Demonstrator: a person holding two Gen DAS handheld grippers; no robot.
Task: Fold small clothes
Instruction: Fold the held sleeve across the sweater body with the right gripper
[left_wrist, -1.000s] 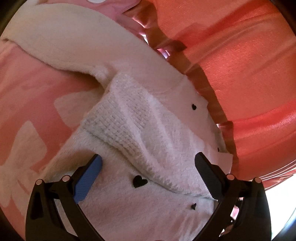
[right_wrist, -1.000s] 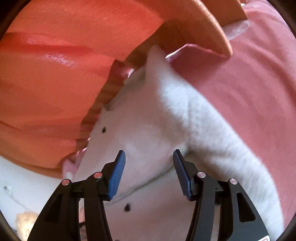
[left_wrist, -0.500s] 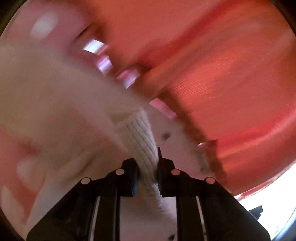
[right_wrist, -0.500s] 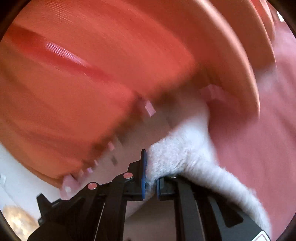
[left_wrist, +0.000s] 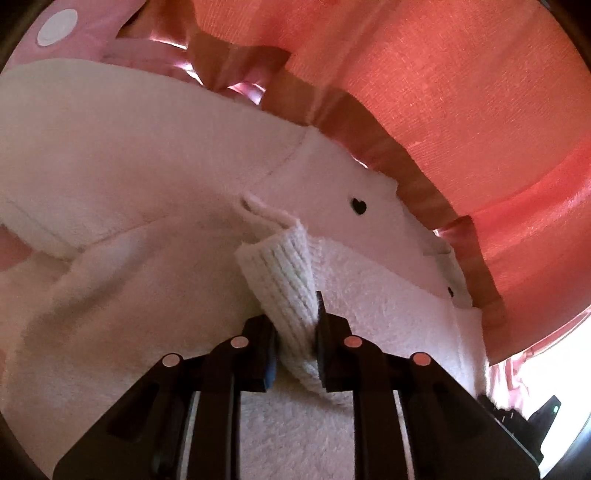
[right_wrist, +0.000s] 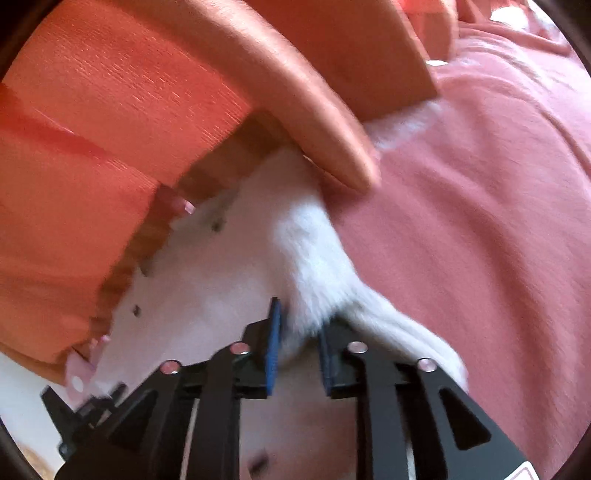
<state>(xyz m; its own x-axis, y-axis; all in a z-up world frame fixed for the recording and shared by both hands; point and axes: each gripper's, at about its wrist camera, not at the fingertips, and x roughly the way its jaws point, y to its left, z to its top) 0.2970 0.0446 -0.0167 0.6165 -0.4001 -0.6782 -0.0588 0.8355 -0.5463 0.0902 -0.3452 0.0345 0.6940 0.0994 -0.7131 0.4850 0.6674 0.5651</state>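
Both grippers are pinching the white fleece garment against the orange pillow.

Your left gripper (left_wrist: 295, 332) is clamping narrow on the ribbed cuff (left_wrist: 284, 280) of the white fleece garment (left_wrist: 147, 155), while your right gripper (right_wrist: 297, 343) is gripping a fuzzy fold of the same garment (right_wrist: 306, 258). The garment is lying on the pink bedspread (right_wrist: 461, 240), its far edge tucked just under the orange pillow (left_wrist: 461, 92). From each gripper the body is stretching forward toward that pillow, long axis running along the pillow's front edge. Judging by this, you are likely carrying both held parts inward over the body, away from the pillow.
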